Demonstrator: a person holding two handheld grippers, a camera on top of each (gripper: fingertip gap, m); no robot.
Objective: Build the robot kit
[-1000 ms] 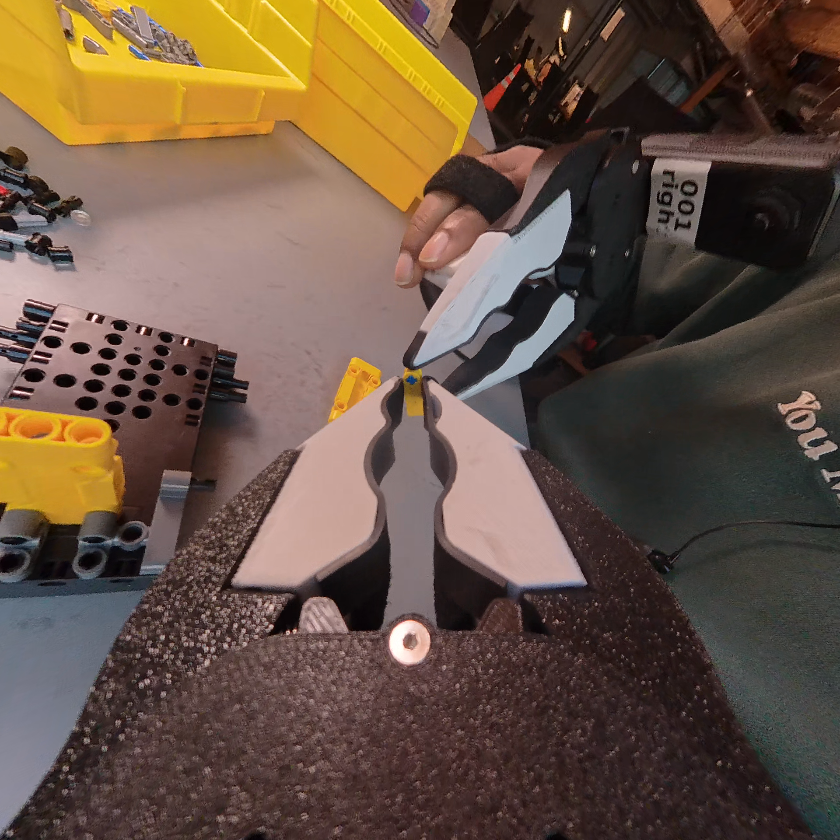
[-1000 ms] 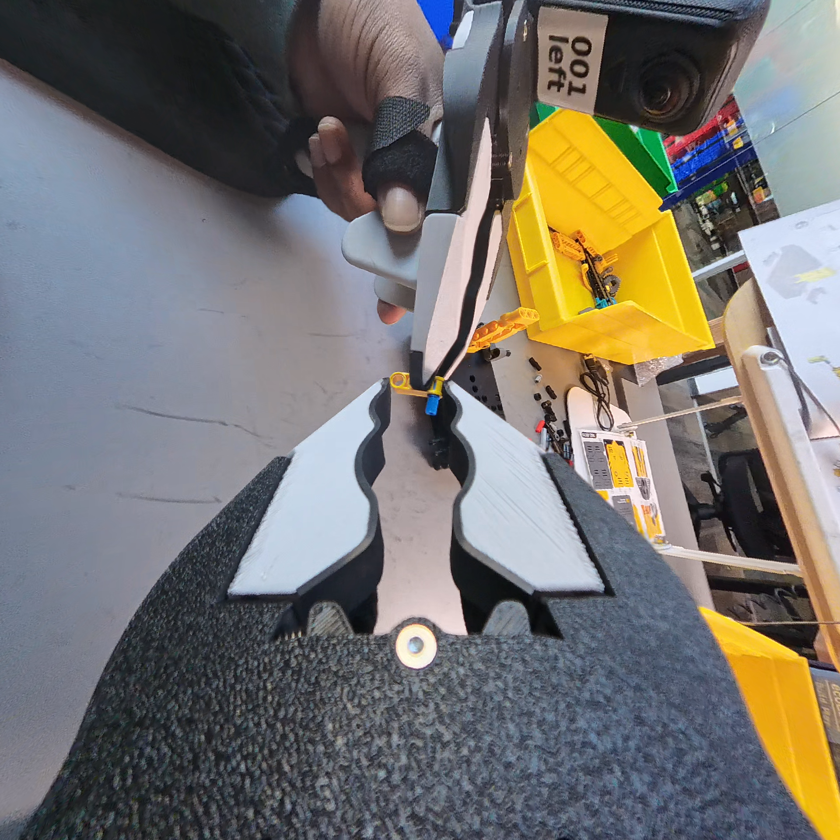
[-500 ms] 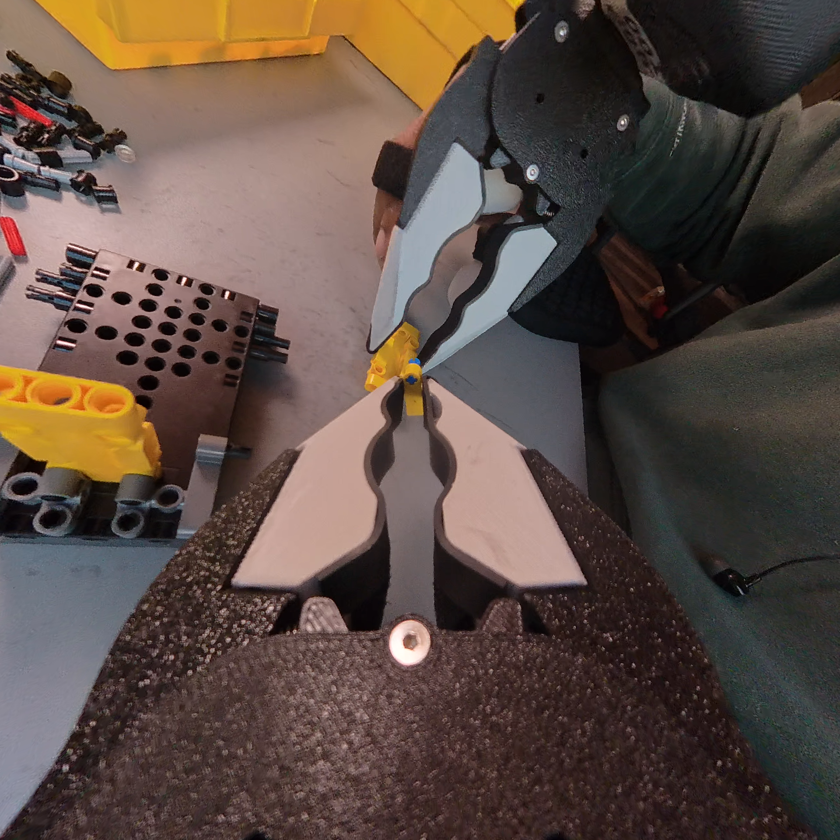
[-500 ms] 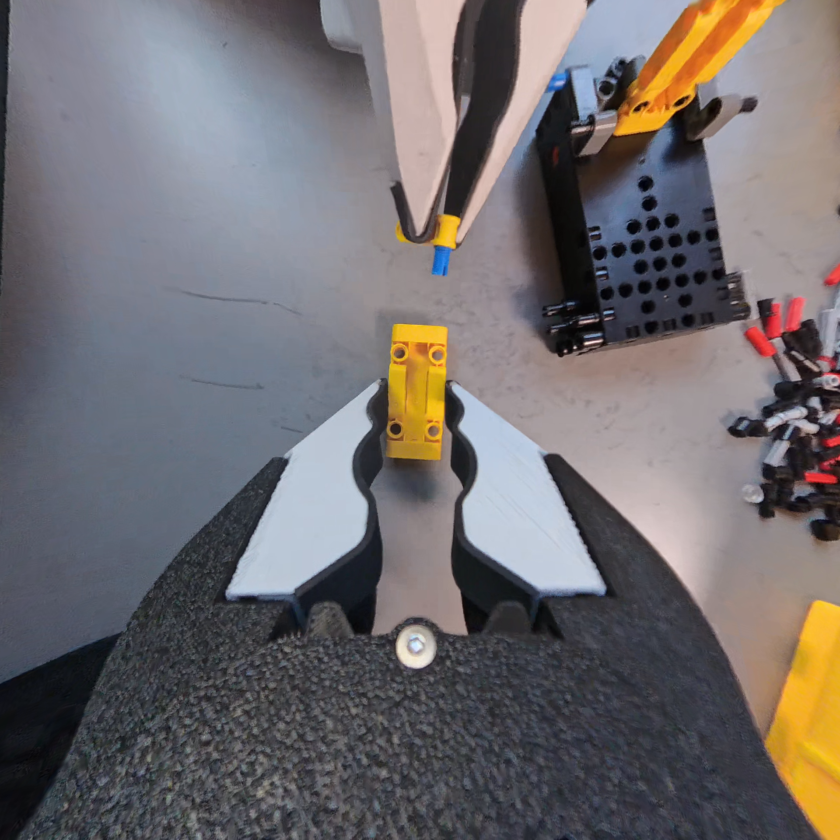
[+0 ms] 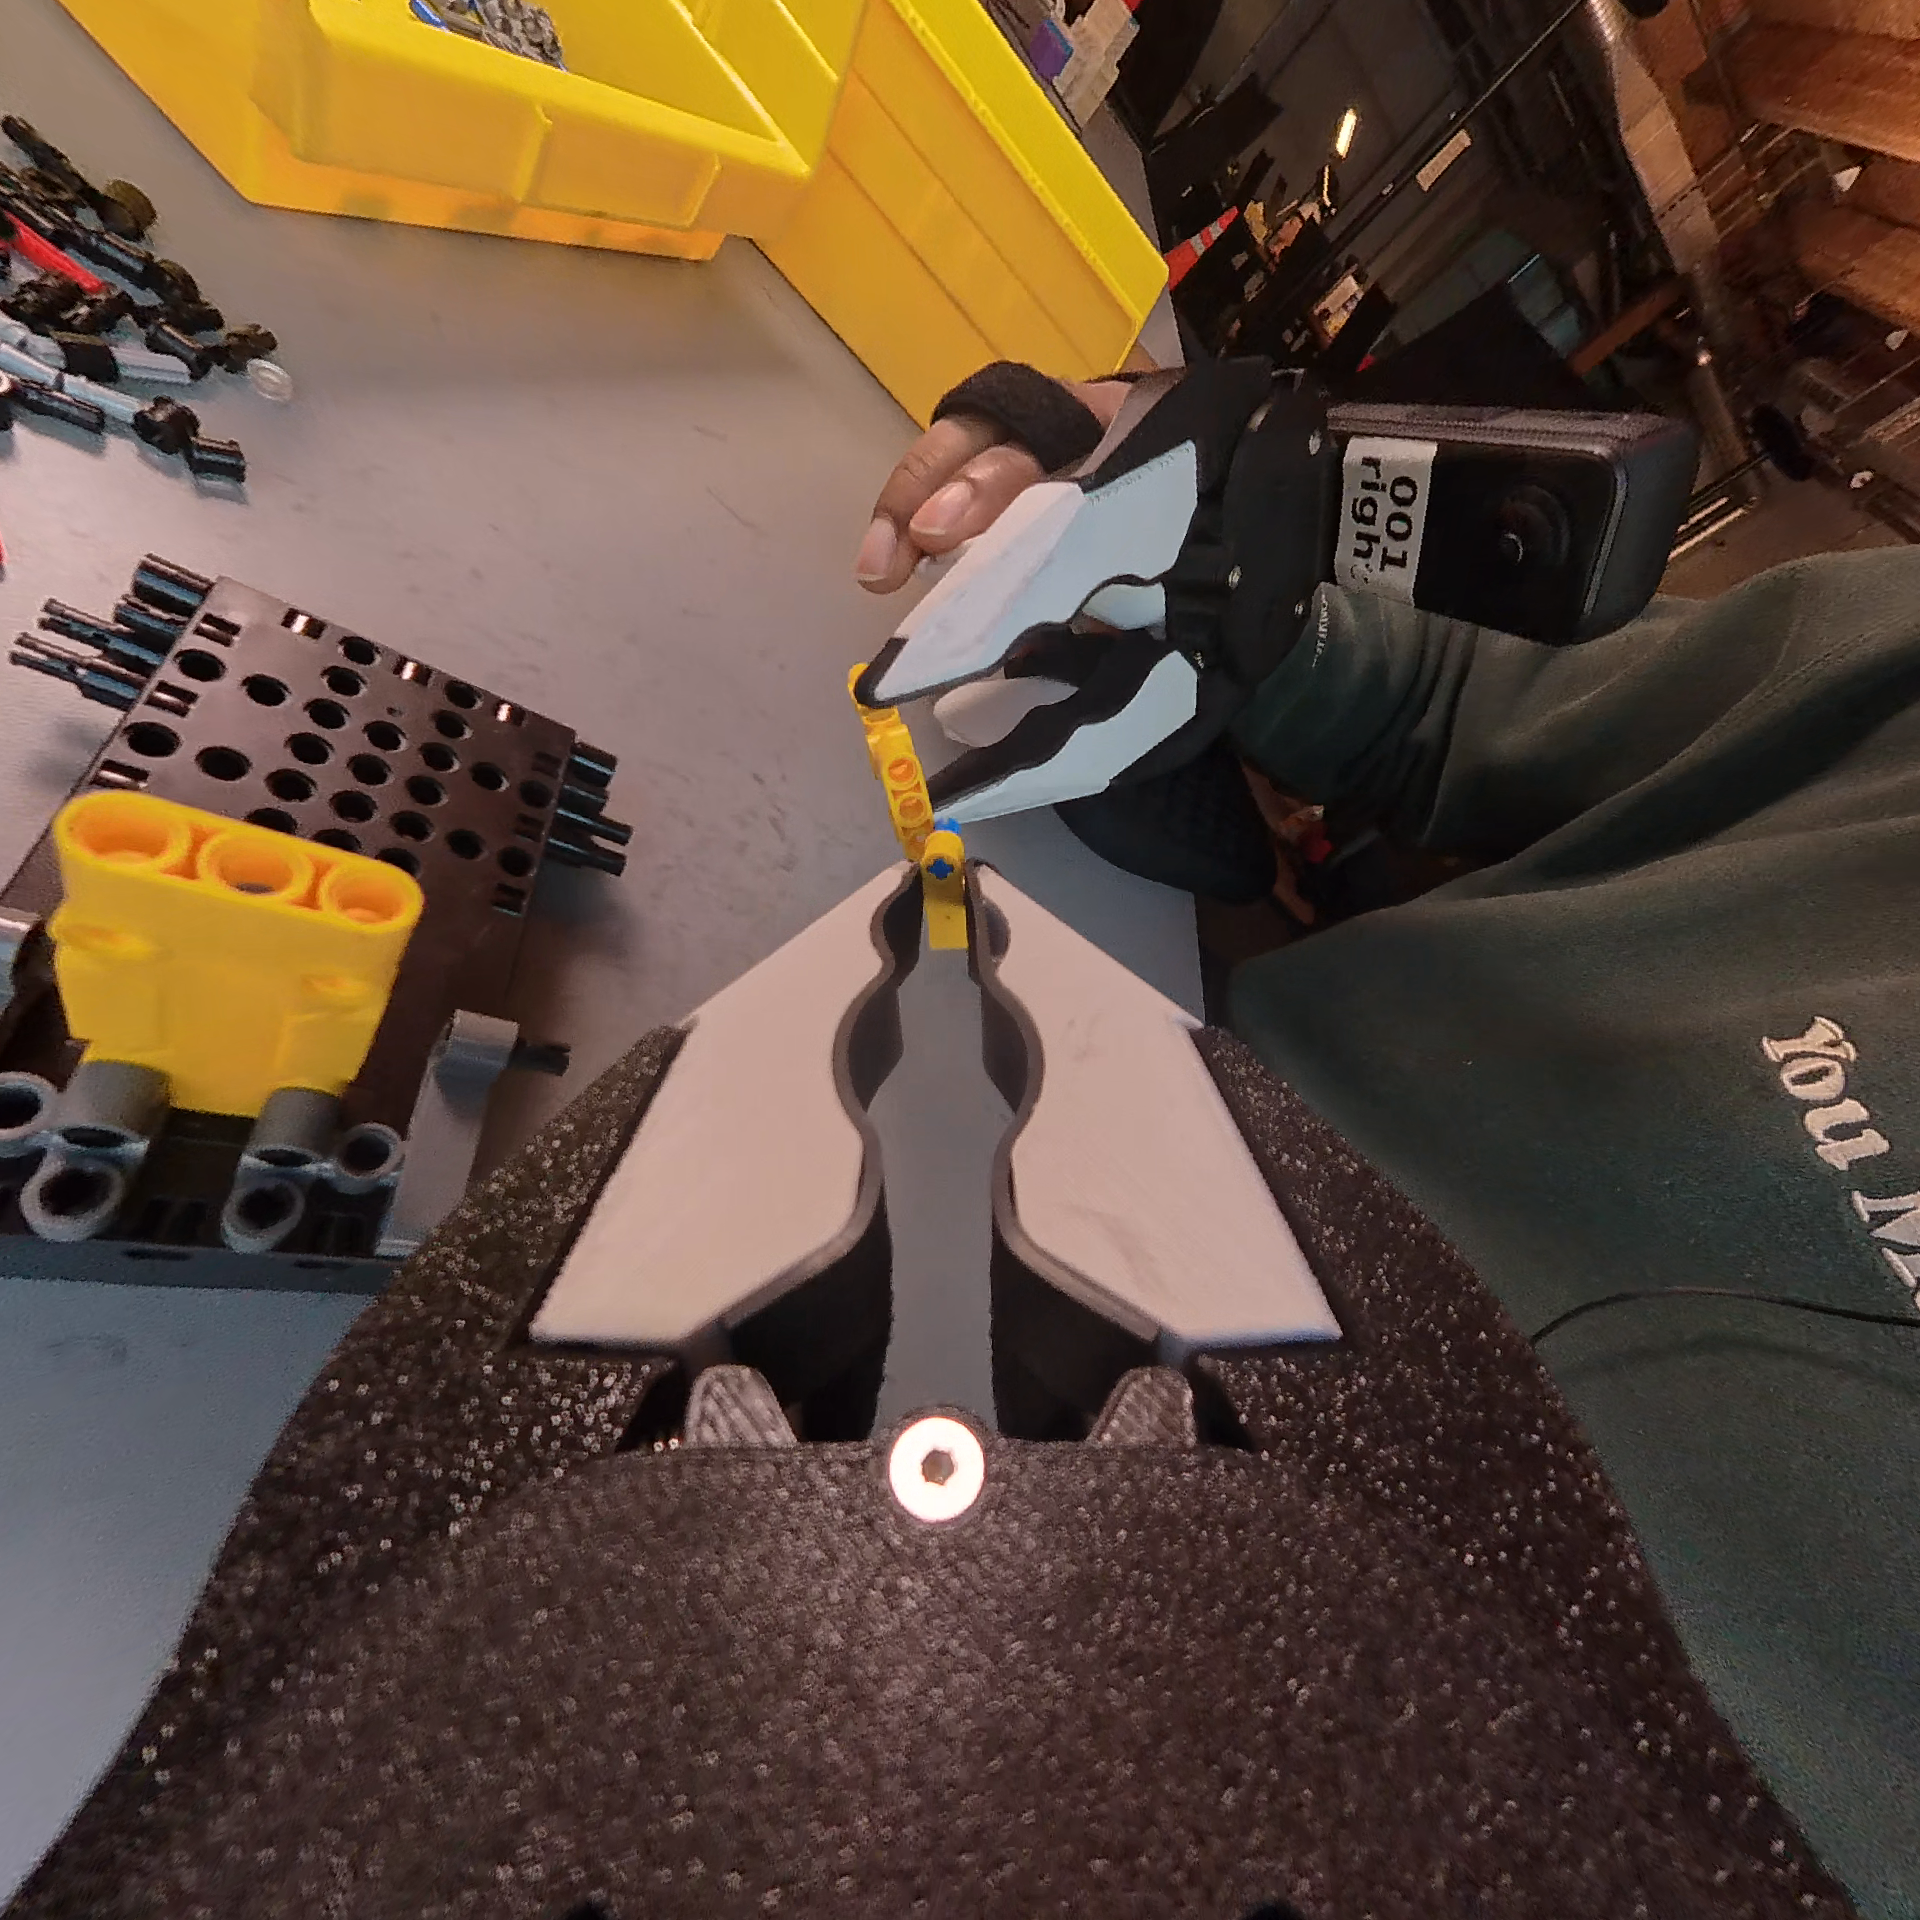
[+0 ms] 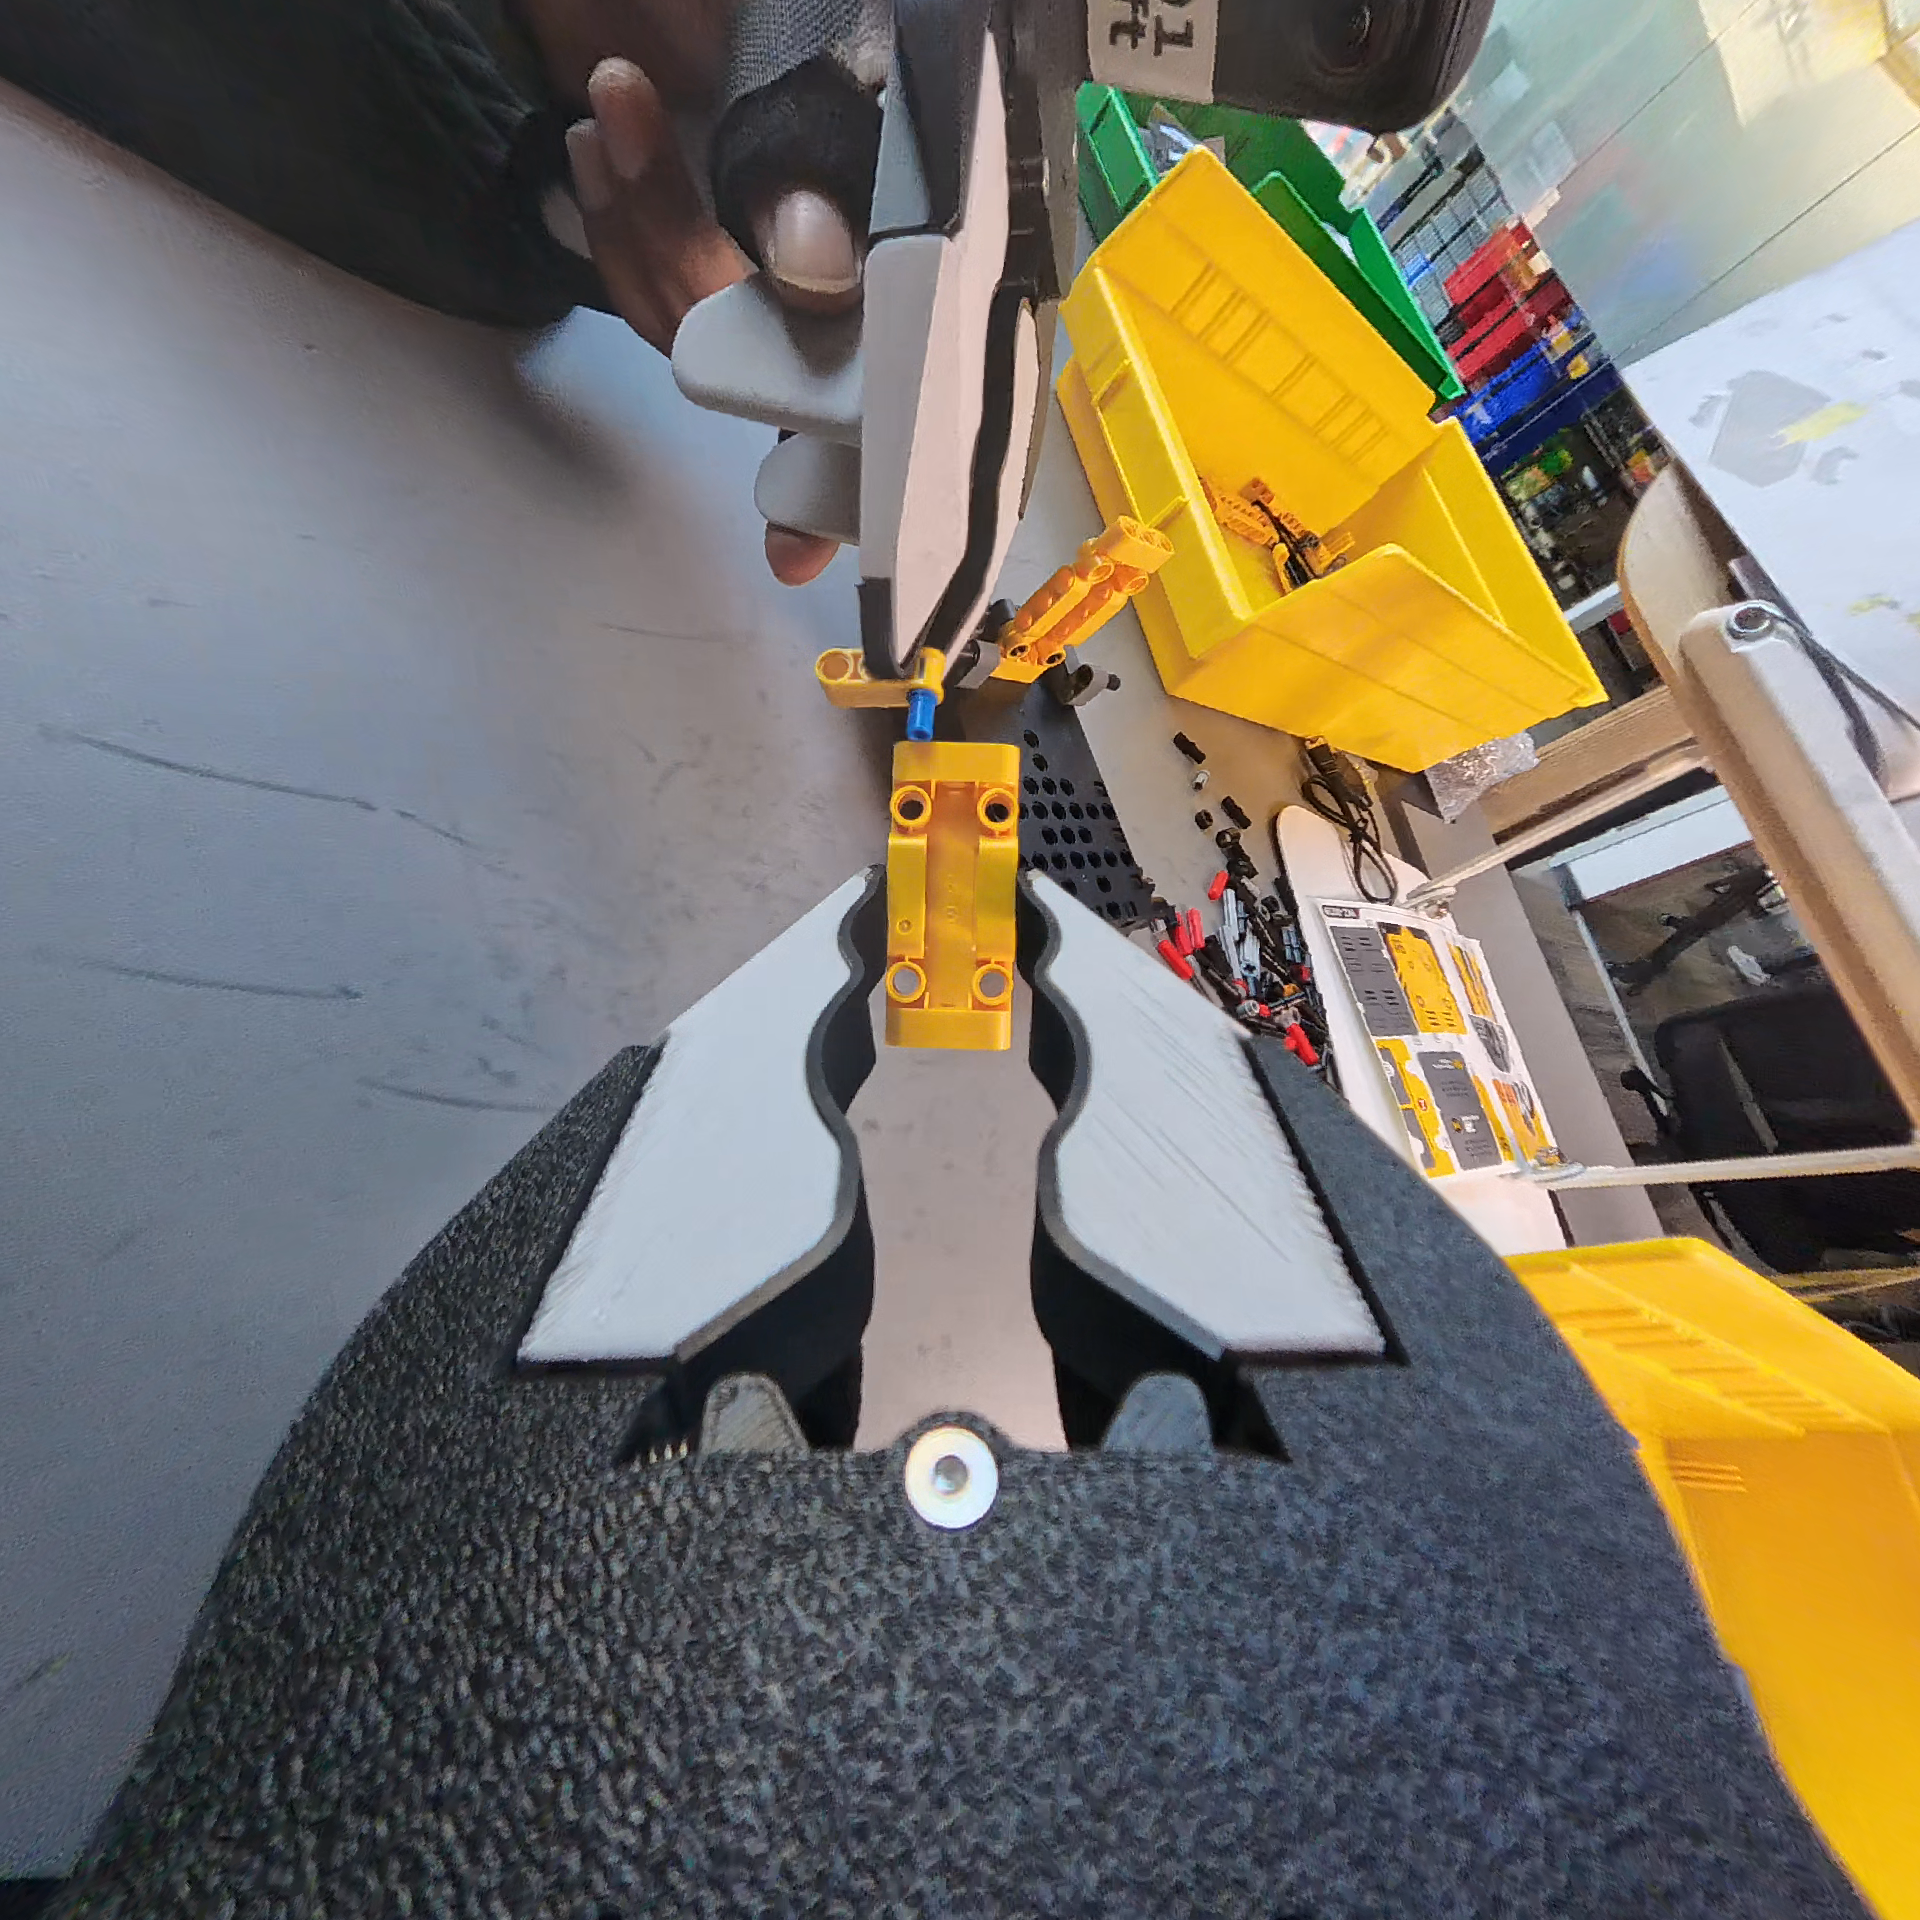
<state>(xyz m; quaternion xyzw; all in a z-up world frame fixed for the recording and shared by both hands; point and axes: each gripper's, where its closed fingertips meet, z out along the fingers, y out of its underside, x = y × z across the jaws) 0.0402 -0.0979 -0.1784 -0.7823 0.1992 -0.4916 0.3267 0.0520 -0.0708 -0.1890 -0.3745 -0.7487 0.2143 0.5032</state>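
Observation:
My left gripper (image 5: 943, 891) is shut on a small yellow beam (image 5: 945, 914) that carries a blue pin (image 5: 941, 864). The right wrist view shows that beam (image 6: 868, 677) lying crosswise in the left fingertips with the blue pin (image 6: 918, 715) pointing down. My right gripper (image 6: 951, 896) is shut on a yellow panel piece (image 6: 951, 904) with round holes at its corners, held above the table. In the left wrist view the panel (image 5: 896, 769) stands edge-on between the right gripper's fingers (image 5: 940, 649). The blue pin's tip is just off the panel's top edge.
A black perforated plate (image 5: 312, 748) with a yellow block (image 5: 223, 935) and grey connectors lies on the grey table (image 5: 582, 499) at the left. Loose black and red pins (image 5: 114, 312), yellow bins (image 5: 935, 208) and an instruction sheet (image 6: 1434, 1049) lie around. A green sleeve (image 5: 1610, 935) is at the right. Left and right tips are no more than a few centimetres apart. Between my right fingertips and the black perforated plate (image 5: 312, 748) there is roughly 9 centimetres. It is also in sight in the right wrist view (image 6: 1086, 834).
My right gripper swung down over the yellow panel on the table, took hold of it and lifted it up to the blue pin. My left gripper kept its hold on the small beam.

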